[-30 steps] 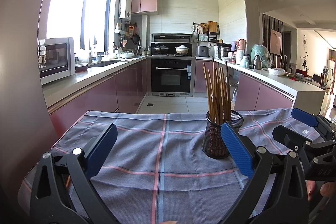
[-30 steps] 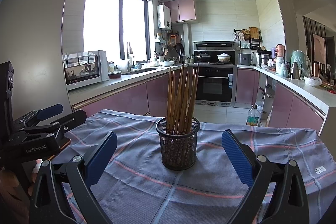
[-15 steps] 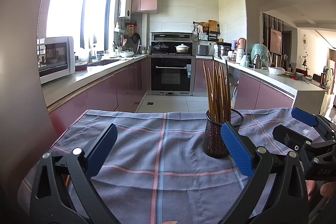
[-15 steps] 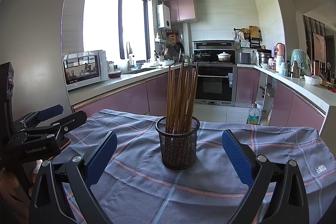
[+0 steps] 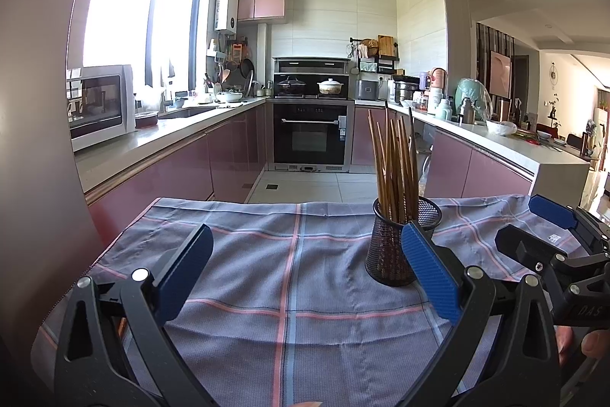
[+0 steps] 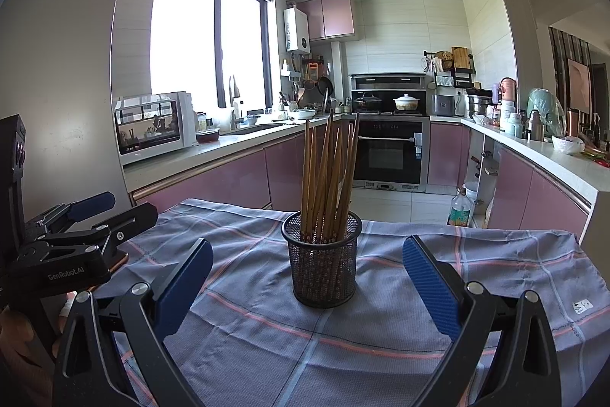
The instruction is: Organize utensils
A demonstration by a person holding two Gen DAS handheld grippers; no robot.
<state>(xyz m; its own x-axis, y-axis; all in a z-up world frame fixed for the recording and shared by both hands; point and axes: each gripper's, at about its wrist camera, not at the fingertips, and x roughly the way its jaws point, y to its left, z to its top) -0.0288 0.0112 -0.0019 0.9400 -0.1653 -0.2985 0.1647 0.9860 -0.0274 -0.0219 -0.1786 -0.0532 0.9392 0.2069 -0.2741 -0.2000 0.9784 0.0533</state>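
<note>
Chopsticks (image 6: pixel 328 174) already gathered, by the look of it. Stood as one brown bundle in the black mesh holder (image 6: pixel 324 266), leaning a little and fanned against the rim. Sat upright on the checked cloth (image 6: pixel 495 262), towards the middle of it. Saw no loose utensil anywhere around the holder: nothing in front, nothing to either side, nothing behind it as far as the cloth's far hem. Judged the sorting largely done, perhaps wholly so, as far as both views reached. Could not rule out strays outside the frames or hidden under the gripper bodies.

Held the right gripper (image 6: pixel 307 250) just in front of the holder and squarely facing it, blue pads spread wide to either side, touching neither mesh nor wood, gripping nothing. Held the left gripper (image 5: pixel 305 239) to the left of the holder, likewise spread wide and empty, with the holder showing just behind its right pad in its own view. Looked clear of the holder there, though could not be sure of the gap.

Left to do, probably: little more than a check for stragglers, maybe a straightening of the bundle, then backing both grippers away from the holder. Main risk in that: clipping the light mesh holder with a pad and tipping the tall bundle over.
</note>
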